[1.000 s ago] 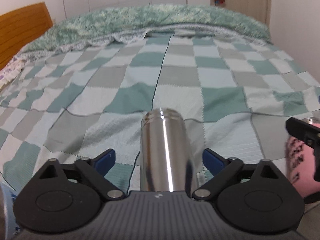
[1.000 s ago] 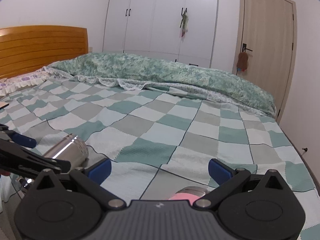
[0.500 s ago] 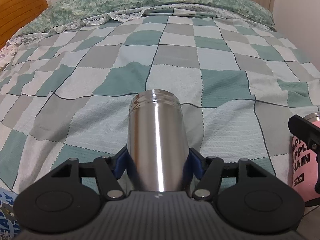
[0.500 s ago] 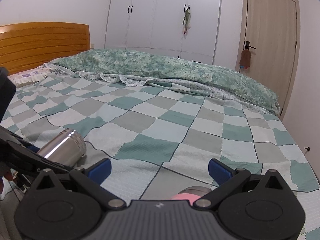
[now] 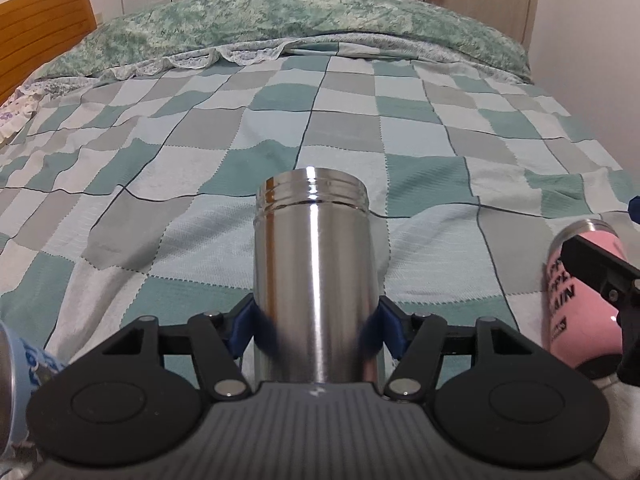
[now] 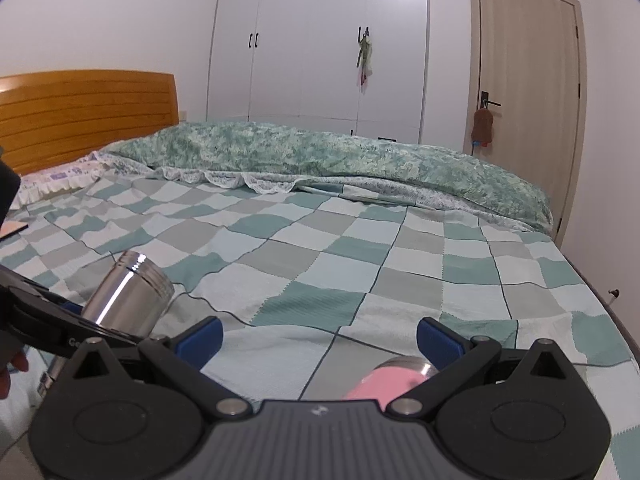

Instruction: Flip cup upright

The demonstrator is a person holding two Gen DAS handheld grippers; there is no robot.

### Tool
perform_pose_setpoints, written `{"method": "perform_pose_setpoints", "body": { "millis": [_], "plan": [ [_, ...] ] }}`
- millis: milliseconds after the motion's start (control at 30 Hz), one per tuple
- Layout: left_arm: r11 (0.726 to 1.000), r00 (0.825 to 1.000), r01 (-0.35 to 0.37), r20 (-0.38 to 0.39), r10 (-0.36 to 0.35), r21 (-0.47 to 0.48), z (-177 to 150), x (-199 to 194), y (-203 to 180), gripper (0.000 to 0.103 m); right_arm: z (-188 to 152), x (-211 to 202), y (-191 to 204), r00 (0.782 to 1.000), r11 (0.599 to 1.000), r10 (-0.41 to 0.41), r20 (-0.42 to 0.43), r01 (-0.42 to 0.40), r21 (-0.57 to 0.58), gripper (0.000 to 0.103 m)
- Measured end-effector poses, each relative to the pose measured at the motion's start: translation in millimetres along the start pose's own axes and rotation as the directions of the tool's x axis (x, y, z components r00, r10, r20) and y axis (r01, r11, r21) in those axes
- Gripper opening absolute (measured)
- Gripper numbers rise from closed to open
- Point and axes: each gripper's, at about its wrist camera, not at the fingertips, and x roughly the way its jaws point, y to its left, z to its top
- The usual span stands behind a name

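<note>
My left gripper (image 5: 316, 326) is shut on a shiny steel cup (image 5: 314, 276), its blue pads pressing both sides near the base. The cup's threaded mouth points away from me and it is raised off the checked bedspread (image 5: 420, 132), tilted up. In the right wrist view the steel cup (image 6: 130, 298) shows at lower left, slanting upward in the left gripper. My right gripper (image 6: 318, 338) is open, with a pink cup (image 6: 390, 382) lying just below and between its jaws, mostly hidden. The pink cup (image 5: 576, 300) with black lettering also shows at the right of the left wrist view.
A blue printed cup (image 5: 24, 364) sits at the far left edge near my left gripper. A rumpled green duvet (image 6: 320, 156) lies along the far side of the bed. A wooden headboard (image 6: 84, 114) is at left; wardrobe and door stand behind.
My left gripper closed on the steel cup, then lifted it and tilted its mouth upward. The right gripper stayed open over the pink cup.
</note>
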Motion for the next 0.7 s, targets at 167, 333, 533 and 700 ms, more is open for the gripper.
{"method": "perform_pose_setpoints", "body": {
  "millis": [167,333,533,700],
  "plan": [
    [1.000,1.000,0.013,-0.005,-0.013,-0.001,-7,-7,-1,0.064,-6,-15,5,1.000,1.000,0.004,0.010,-0.004,0.011,0.103],
    [0.999,0.999,0.031,-0.008,-0.031,0.016,-13,-24,-3,0.063,-9,-28,3,1.000,0.999,0.008,0.014,-0.008,0.037,0.103],
    [0.998,0.998,0.060,-0.018,-0.060,0.016,-19,-48,-1,0.063,-12,-51,7,0.999,0.998,0.013,0.031,-0.014,0.058,0.103],
    [0.995,0.994,0.102,-0.045,-0.101,0.014,-27,-70,-2,0.062,-15,-74,12,0.999,0.997,0.021,0.046,-0.024,0.072,0.103]
  ]
}}
